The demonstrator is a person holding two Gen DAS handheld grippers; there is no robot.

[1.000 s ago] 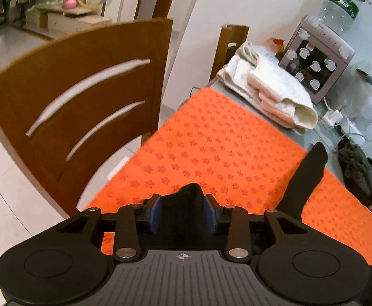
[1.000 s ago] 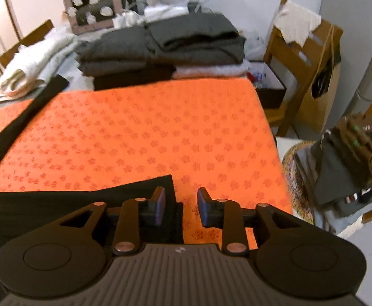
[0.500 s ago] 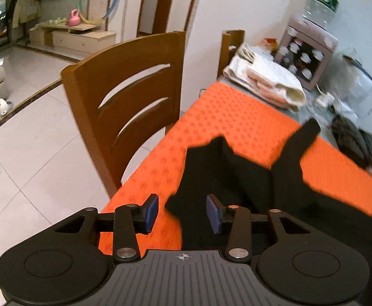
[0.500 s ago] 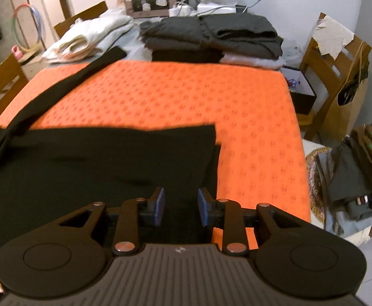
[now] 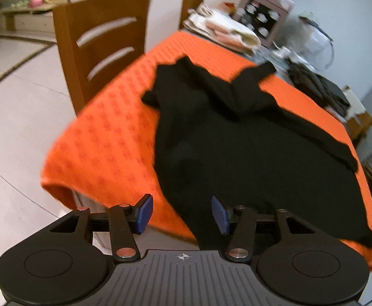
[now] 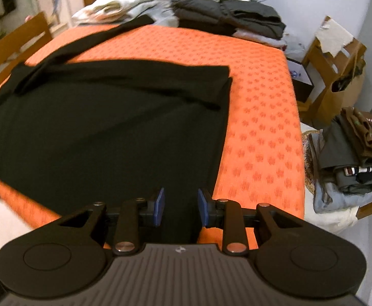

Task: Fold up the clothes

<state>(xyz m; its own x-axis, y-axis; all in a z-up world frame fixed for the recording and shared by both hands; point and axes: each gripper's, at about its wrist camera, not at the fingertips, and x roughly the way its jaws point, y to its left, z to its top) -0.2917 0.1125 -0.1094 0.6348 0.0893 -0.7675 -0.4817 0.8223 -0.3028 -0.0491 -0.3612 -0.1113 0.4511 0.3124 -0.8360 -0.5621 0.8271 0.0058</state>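
At the far left a wooden chair is standing close against the counter, which is covered in an orange cloth. The black garment is lying spread over that cloth, its body reaching the near edge and hanging a little over it, its sleeves bunched toward the far side.

The left hand-held gripper is being held at the near edge with its jaws apart; they have just been opening, and the pads are not pressing on the fabric that shows between them. The right hand-held gripper is being held at the garment's right near corner, jaws part open, with black cloth lying in the gap; whether the pads are actually pinching it cannot be told.

The step in hand is judged to be laying the garment flat. It would be done well if the hem is being drawn taut and square to the counter edge, and the crumpled sleeves are being smoothed before any fold is made.

To the right, a broad bare strip of orange cloth is being left free for folding. The stacked folded clothes along the far edge are limiting reach there.
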